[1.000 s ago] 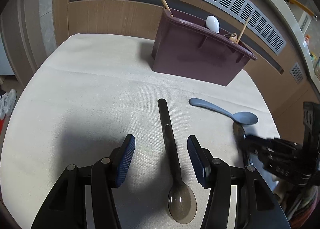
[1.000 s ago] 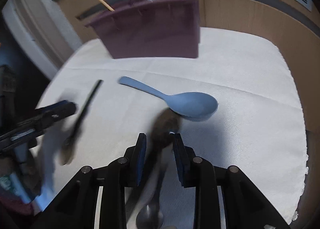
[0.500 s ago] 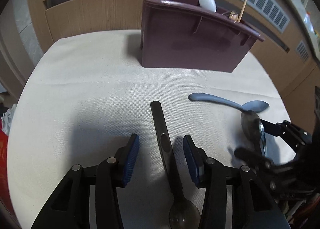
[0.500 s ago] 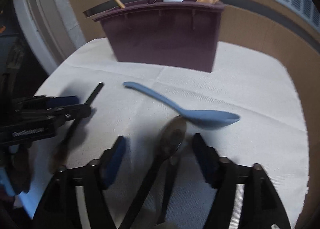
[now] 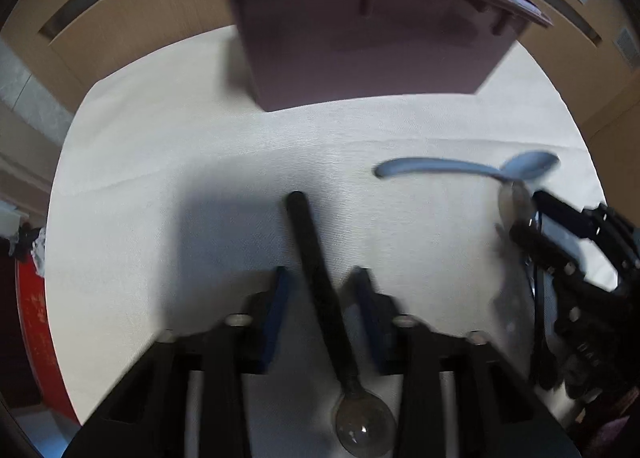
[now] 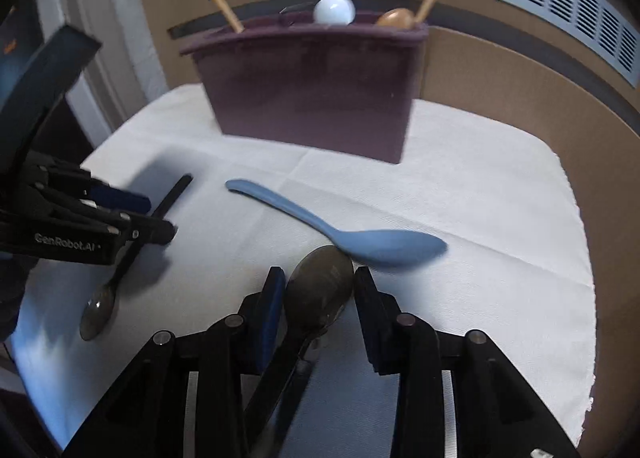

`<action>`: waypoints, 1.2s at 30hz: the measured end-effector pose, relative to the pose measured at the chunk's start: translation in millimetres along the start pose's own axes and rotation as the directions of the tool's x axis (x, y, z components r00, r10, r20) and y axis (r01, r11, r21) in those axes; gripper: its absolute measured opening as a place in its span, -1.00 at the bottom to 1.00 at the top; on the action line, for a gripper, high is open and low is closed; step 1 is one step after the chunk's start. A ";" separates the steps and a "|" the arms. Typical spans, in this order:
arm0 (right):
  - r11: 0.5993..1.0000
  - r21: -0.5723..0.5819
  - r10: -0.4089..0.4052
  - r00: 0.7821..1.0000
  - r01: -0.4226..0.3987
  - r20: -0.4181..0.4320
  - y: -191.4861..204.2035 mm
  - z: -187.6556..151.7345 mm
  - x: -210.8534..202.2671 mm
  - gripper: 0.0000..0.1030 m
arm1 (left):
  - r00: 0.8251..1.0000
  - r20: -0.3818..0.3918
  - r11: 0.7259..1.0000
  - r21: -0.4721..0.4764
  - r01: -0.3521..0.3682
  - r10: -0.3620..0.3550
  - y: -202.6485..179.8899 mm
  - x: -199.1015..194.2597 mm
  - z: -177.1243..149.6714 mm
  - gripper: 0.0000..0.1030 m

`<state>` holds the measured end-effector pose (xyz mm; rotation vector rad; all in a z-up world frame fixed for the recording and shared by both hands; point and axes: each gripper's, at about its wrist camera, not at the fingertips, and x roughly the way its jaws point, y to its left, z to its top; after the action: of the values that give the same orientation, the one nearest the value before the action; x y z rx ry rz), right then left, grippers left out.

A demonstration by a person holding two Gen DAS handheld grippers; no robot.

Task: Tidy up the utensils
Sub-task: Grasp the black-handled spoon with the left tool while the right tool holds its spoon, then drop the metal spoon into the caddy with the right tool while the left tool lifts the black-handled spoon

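A dark translucent plastic spoon [image 5: 320,286] lies on the white cloth, handle pointing away; it also shows in the right wrist view [image 6: 120,270]. My left gripper [image 5: 322,290] straddles its handle, fingers partly closed with small gaps either side. A dark metal spoon [image 6: 320,290] lies bowl forward between the fingers of my right gripper [image 6: 318,290], which nearly touch the bowl. A blue spoon [image 6: 340,226] lies just beyond it, also seen in the left wrist view [image 5: 460,168]. A maroon utensil holder [image 6: 312,98] stands at the back.
The holder [image 5: 368,38] contains wooden chopsticks [image 6: 226,10], a white spoon [image 6: 334,8] and a wooden spoon [image 6: 396,17]. The white cloth [image 6: 480,198] covers the table up to a wooden wall. A red object [image 5: 32,322] sits off the table's left edge.
Both grippers have moved forward over their spoons and narrowed. The left fingers closed in on the dark plastic handle; the right fingers closed from wide open to beside the metal spoon's bowl.
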<state>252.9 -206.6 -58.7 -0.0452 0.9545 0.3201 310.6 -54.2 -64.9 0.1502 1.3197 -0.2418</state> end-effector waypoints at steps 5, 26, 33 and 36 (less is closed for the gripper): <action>1.000 0.005 -0.019 0.996 0.019 0.088 -1.3 6.6 -25.2 -0.35 | 0.998 0.053 0.997 0.069 -0.037 0.033 -15.5 -2.0 -4.6 -0.76; 0.995 0.060 -0.094 0.943 0.079 0.318 17.6 -7.7 -111.1 -0.49 | 0.716 0.691 0.949 -0.148 0.280 -0.104 13.3 -124.1 -87.3 -0.76; 0.988 -0.001 -0.129 0.821 0.156 0.557 27.3 52.9 -180.7 -0.93 | 0.474 0.879 0.961 -0.091 0.261 -0.046 21.8 -222.2 -64.7 -0.76; 0.993 -0.018 -0.085 0.798 0.120 0.596 24.5 78.2 -199.2 -0.95 | 0.421 0.907 0.967 -0.079 0.241 -0.031 25.4 -245.4 -46.8 -0.76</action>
<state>201.4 -218.8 150.1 -0.0427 0.3101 0.2360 217.2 3.8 160.9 -0.2586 0.2272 -0.2696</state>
